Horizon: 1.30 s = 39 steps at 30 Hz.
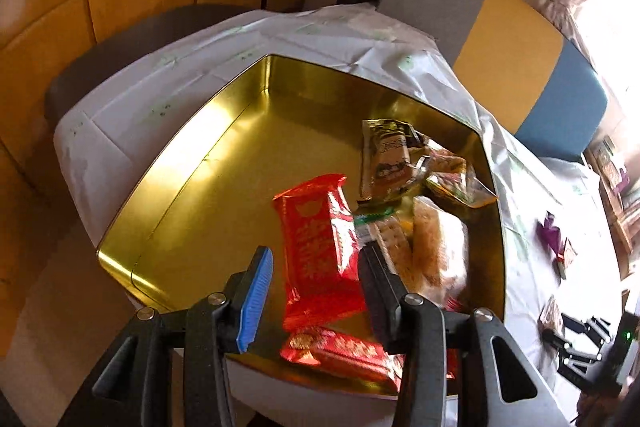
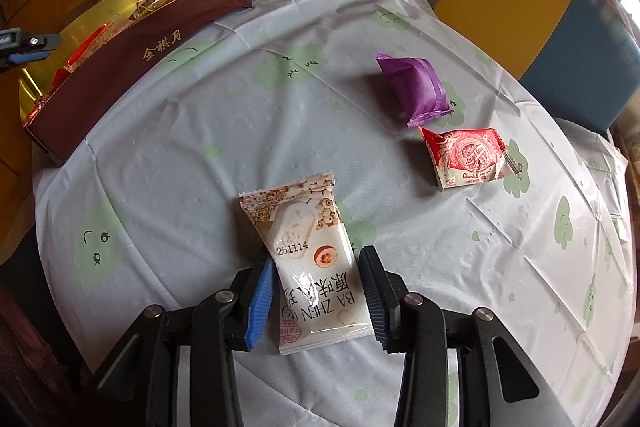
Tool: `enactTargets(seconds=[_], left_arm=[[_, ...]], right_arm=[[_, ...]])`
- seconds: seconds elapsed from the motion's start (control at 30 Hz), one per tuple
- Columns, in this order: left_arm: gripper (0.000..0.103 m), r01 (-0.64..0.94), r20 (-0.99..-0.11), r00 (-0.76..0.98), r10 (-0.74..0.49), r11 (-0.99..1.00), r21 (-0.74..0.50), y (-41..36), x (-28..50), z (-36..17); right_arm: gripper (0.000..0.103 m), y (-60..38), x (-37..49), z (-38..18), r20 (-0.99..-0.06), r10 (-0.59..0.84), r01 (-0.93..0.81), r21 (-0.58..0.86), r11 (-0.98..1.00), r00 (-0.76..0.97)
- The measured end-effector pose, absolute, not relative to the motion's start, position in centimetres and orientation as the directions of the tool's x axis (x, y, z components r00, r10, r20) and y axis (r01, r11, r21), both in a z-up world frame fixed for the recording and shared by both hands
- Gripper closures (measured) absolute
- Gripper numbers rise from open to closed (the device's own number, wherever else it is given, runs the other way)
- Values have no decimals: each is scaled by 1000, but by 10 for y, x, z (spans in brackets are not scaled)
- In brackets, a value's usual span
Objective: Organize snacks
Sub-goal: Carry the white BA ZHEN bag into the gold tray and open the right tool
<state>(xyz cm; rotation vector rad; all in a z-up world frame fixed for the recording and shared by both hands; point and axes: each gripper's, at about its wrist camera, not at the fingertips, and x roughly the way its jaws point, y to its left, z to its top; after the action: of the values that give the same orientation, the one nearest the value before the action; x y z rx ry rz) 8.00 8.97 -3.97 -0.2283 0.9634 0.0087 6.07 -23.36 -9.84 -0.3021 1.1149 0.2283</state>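
Between the parted fingers of the right gripper (image 2: 316, 297) lies a white snack packet (image 2: 314, 271) on the tablecloth (image 2: 200, 147); farther off sit a red-and-white packet (image 2: 468, 157) and a purple packet (image 2: 414, 87). Over the gold tin (image 1: 224, 147), the left gripper (image 1: 316, 297) hangs with fingers apart above a red packet (image 1: 316, 247) among other snacks.

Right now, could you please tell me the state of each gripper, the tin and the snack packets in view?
Left gripper: open, above the tin, holding nothing.
Right gripper: open, fingers either side of the white packet.
Gold tin: lid off, partly filled with packets.
White packet: sealed, flat on the tablecloth.
Purple packet: sealed, on the tablecloth.
Red-and-white packet: sealed, on the tablecloth.
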Motion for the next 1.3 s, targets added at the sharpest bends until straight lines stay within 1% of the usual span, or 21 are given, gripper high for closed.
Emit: enactTargets(seconds=[0.27,0.43,0.7,0.97,1.13,1.3], left_arm=[[58,-37,-777,626,-71,992,-121,73,59,-21],[58,-8,-761,644,-72,995,-101,68,51,-15],[58,-4,-752,654,-78,994,-106,73,44,-12],[58,-22,-751,656,-77,992,-122,85,41,-15],[58,-37,-752,655,-72,991,-126,93,39,-18],[58,-54,-754,655,-59,991,-125,101,36,-22]], right_arm=[[61,-235,60,-99,-903,35,-311,-111,944,429],[61,-237,61,-99,-906,43,-285,-87,955,422],[63,-234,70,-92,-925,28,-188,-47,981,379],[64,-209,79,-63,-892,154,-162,92,982,426],[64,-175,85,-46,-866,245,-206,169,964,437],[64,-125,96,-22,-824,350,-295,234,927,445]])
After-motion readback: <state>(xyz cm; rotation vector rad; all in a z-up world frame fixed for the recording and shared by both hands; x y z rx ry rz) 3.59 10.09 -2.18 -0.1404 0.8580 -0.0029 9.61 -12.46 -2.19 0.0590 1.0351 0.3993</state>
